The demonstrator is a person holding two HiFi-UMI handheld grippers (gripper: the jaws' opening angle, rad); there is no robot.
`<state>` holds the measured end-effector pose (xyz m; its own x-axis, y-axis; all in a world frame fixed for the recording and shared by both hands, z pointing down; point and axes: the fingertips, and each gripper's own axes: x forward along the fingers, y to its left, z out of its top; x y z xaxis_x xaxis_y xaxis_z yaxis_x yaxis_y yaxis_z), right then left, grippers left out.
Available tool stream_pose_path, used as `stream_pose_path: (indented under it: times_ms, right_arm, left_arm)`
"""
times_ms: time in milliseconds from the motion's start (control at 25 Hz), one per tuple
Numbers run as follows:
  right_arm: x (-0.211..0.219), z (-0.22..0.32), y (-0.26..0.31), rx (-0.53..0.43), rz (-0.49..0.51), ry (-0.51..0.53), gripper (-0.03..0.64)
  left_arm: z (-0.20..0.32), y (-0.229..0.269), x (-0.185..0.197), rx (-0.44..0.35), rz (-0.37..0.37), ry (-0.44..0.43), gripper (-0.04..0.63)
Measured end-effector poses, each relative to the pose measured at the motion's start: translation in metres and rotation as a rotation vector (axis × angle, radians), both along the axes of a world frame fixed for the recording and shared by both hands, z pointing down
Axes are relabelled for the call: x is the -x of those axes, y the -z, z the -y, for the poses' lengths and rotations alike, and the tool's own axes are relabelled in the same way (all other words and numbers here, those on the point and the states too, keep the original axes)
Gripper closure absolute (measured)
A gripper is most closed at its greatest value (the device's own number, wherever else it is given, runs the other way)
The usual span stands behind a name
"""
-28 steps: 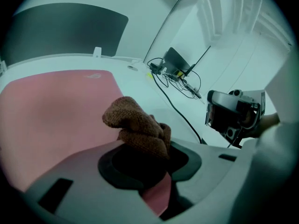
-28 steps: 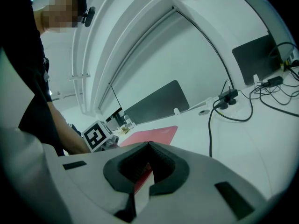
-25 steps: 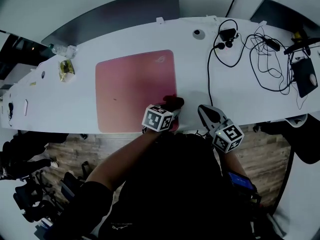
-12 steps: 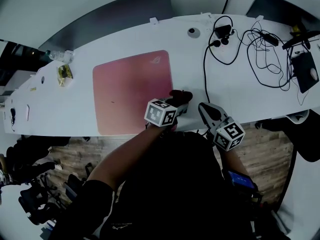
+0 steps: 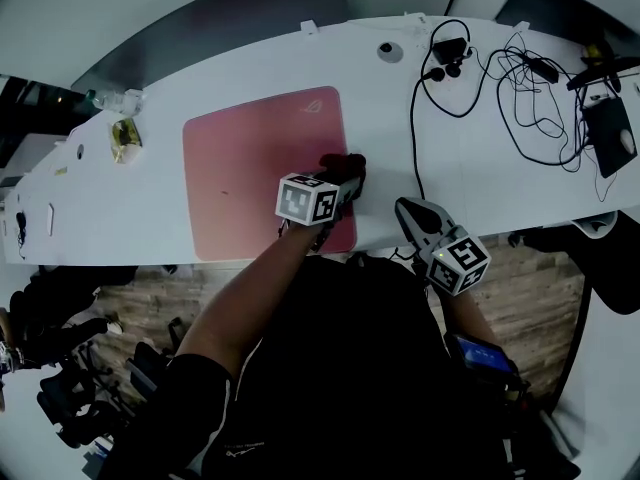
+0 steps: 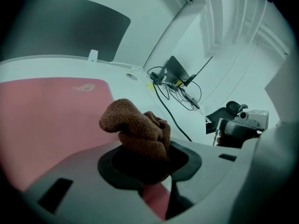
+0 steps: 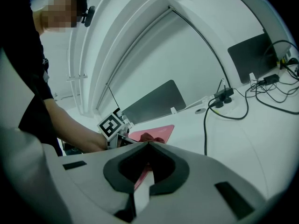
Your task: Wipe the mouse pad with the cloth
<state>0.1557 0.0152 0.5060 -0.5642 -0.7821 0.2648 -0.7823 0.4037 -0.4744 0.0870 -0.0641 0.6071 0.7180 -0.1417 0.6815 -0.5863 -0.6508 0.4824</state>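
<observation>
Wiping near 4 o'clock on the mouse pad (image 5: pixel 250 168), I judge; my left gripper (image 5: pixel 343 176) pinches the cloth (image 6: pixel 138 129). Right gripper (image 5: pixel 408 215) sits closed and empty. Next I'd sweep toward 10 o'clock.

White desk (image 5: pixel 480 188), tangled black cables (image 5: pixel 540 70) at its right, grey divider panel (image 5: pixel 230 28) behind.

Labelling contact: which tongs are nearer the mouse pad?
Left. The left tongs, shut on the cloth, are over the mouse pad's right edge; right tongs are off it, at the desk's near edge.

pink mouse pad (image 5: pixel 250 168), brown cloth (image 6: pixel 138 127), white desk (image 5: pixel 500 168)
</observation>
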Motion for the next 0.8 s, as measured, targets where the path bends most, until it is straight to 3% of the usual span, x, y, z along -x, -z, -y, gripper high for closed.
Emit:
stream_pose_path:
  times_ms: [200, 800]
  right_arm:
    - [0.013, 0.006, 0.004, -0.007, -0.008, -0.003, 0.592]
    - [0.085, 0.024, 0.016, -0.013, -0.023, 0.028, 0.592]
  left_arm:
    - [0.014, -0.002, 0.033, 0.012, 0.005, 0.06, 0.46]
    - [0.04, -0.006, 0.152, -0.013, 0.048, 0.131, 0.46]
